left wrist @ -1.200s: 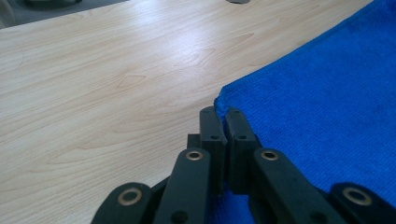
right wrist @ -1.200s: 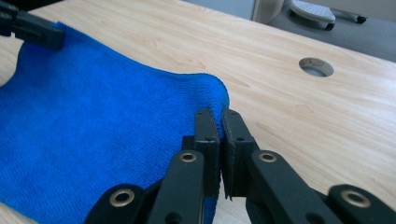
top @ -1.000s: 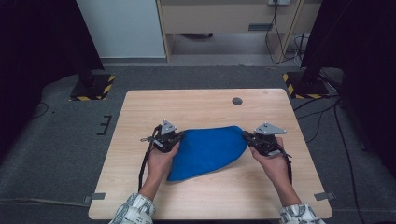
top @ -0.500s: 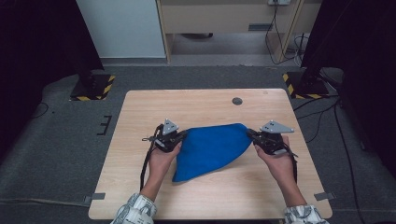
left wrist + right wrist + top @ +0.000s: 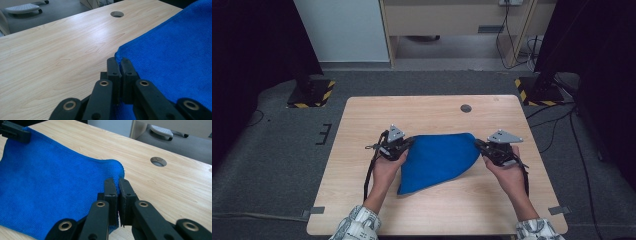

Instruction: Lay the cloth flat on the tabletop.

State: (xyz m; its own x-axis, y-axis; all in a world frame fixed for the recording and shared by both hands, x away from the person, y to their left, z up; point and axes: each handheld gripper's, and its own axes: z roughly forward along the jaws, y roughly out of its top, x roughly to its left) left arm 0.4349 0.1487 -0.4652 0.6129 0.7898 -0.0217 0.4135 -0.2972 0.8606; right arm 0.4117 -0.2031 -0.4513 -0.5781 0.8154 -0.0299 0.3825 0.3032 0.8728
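While a blue cloth [image 5: 437, 157] is spread near the middle of the counter [image 5: 362, 125], its two far corners are pinched from either side. The left hand-held gripper [image 5: 119, 65] is clamped on the left corner, and the right hand-held gripper [image 5: 118, 185] is clamped on the right corner, toward the counter's right edge. A round hole [image 5: 466, 108] is seen near the far edge, well apart from the cloth.

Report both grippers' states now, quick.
Left gripper: closed on a corner of the blue cloth.
Right gripper: closed on the cloth's opposite corner.
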